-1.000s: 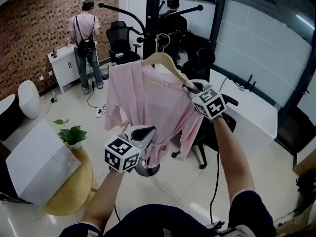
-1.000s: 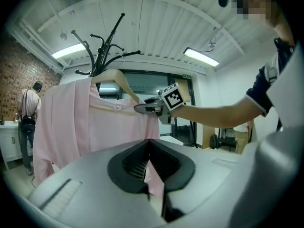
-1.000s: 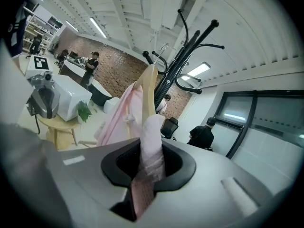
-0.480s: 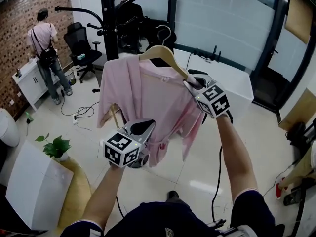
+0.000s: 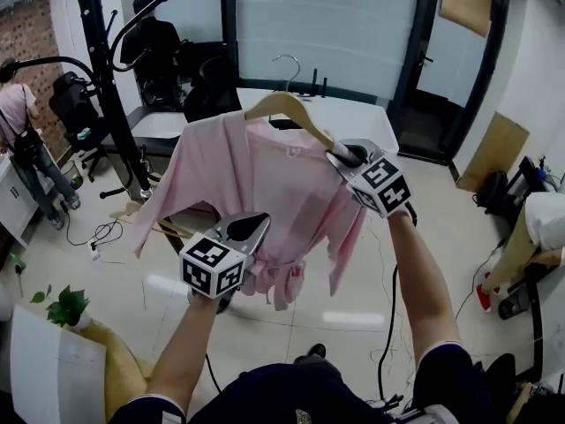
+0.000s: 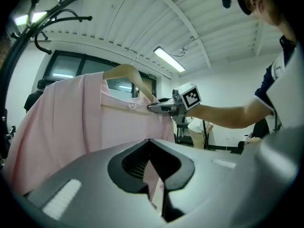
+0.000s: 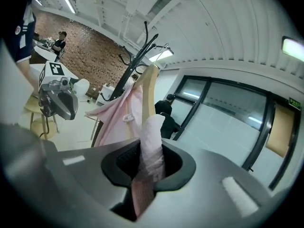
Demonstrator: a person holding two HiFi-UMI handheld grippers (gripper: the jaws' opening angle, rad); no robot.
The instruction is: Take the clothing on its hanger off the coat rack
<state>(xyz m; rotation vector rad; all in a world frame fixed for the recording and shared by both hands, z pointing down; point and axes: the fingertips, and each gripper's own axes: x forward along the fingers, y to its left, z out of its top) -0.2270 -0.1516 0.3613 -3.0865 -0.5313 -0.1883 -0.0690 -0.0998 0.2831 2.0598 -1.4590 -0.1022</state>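
A pink garment (image 5: 265,184) hangs on a wooden hanger (image 5: 287,109) in mid-air, and the hanger's metal hook (image 5: 287,60) is on nothing. My right gripper (image 5: 344,159) is shut on the hanger's right shoulder end, with the pink cloth wrapped over it (image 7: 152,137). My left gripper (image 5: 243,232) is lower, shut on the garment's bottom edge; a pink strip shows between its jaws (image 6: 154,189). The black coat rack (image 5: 106,87) stands apart at the far left. In the left gripper view the garment (image 6: 71,122) fills the left half and the right gripper (image 6: 161,107) is behind it.
A white desk (image 5: 353,117) and dark office chairs (image 5: 207,100) stand behind the garment. Glass partitions line the back. A person (image 5: 18,122) stands at the left edge, another (image 5: 530,237) at the right. A potted plant (image 5: 62,303) and floor cables (image 5: 101,232) lie lower left.
The view has swung to the right, so the coat rack went from the centre to the far left. Both grippers keep their hold, and the garment on its hanger has come away from the rack.
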